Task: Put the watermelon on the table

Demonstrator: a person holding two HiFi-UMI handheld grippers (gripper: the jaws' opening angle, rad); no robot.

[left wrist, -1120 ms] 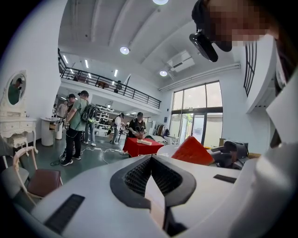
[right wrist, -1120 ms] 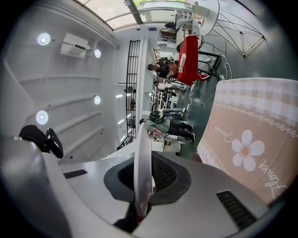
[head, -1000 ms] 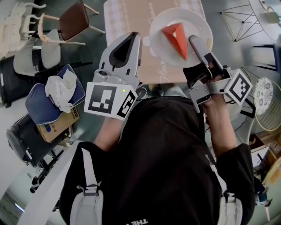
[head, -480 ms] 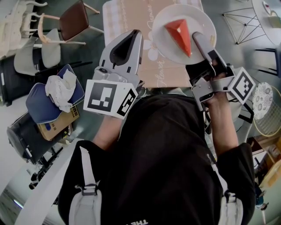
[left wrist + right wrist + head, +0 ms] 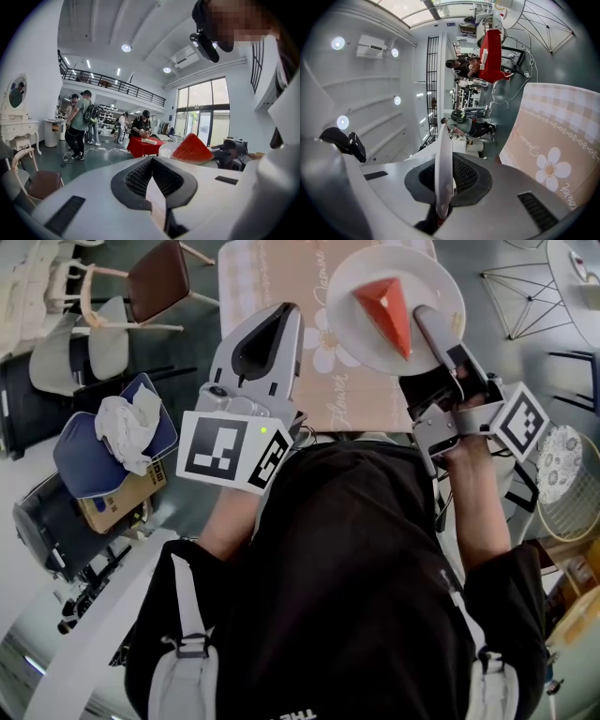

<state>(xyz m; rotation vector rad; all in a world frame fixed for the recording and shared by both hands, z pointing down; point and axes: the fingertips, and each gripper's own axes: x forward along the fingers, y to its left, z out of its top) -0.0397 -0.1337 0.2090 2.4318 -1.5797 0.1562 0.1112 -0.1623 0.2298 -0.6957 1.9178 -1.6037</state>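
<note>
Right claw pinches the plate that carries the watermelon over the bench.
The wedge lies on the plate just beyond the right claw's tips, its narrow point aimed back toward them. The plate hangs over the bench's near edge, and I cannot tell if it touches the cloth. The setting-down looks like a move straight down and slightly forward. The left claw is pressed together, empty, well to the plate's left.

Table partly beyond top edge
</note>
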